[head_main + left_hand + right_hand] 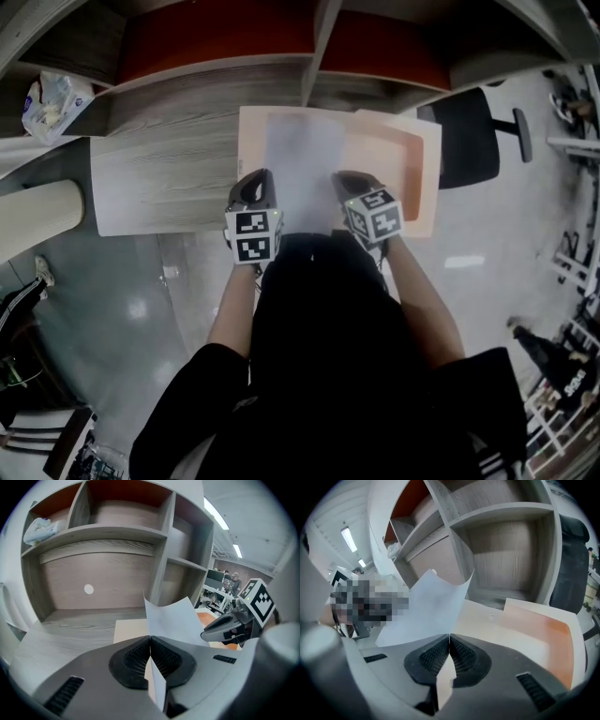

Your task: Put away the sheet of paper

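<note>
Pinching sheet of paper [302, 159] at near edge, left gripper [150, 641] and right gripper [449, 639] fingers both clamped on it, over peach tray [419, 173] on tabletop [169, 159].

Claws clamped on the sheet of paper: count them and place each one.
2. The left claw is shut on the sheet of paper at its near left corner, the right claw at its near right corner. None hidden.

Left tongs [150, 638] clamp the sheet of paper [173, 620] before wooden shelves [117, 532].
</note>
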The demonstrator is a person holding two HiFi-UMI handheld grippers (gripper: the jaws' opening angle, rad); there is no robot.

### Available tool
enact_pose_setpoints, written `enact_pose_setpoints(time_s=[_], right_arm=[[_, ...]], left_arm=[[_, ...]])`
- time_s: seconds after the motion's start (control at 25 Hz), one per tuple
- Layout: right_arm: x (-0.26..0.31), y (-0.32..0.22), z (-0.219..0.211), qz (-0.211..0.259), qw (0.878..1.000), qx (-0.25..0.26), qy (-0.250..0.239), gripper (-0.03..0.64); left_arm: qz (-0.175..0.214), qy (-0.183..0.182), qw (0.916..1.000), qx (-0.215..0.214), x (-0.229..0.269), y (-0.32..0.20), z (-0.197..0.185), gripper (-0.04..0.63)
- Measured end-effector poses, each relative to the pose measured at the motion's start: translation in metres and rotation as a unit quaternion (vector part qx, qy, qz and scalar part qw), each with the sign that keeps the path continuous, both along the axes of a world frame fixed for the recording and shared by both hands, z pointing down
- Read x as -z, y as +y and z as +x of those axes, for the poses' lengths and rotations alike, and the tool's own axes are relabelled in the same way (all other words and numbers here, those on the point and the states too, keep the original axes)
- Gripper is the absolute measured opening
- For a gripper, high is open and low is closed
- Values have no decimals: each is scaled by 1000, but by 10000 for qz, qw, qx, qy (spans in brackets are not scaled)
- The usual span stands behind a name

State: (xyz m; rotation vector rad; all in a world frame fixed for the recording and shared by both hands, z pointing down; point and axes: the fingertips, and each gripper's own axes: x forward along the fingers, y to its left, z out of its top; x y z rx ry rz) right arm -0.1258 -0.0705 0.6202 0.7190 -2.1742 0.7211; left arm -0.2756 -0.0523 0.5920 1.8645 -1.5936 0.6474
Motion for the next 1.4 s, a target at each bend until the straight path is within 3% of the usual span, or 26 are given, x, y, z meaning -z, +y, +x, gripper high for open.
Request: enact_pose_setpoints(time_s=[0.84, 1.4], right_arm=[[-38, -16, 31, -502, 9983, -300, 73, 18], [-57, -19, 45, -864, 9949, -530, 10, 18]], left_arm=[[-376, 14, 9993, -6, -26, -14, 35, 46], [-658, 294, 9972, 213, -40, -18, 46, 46]])
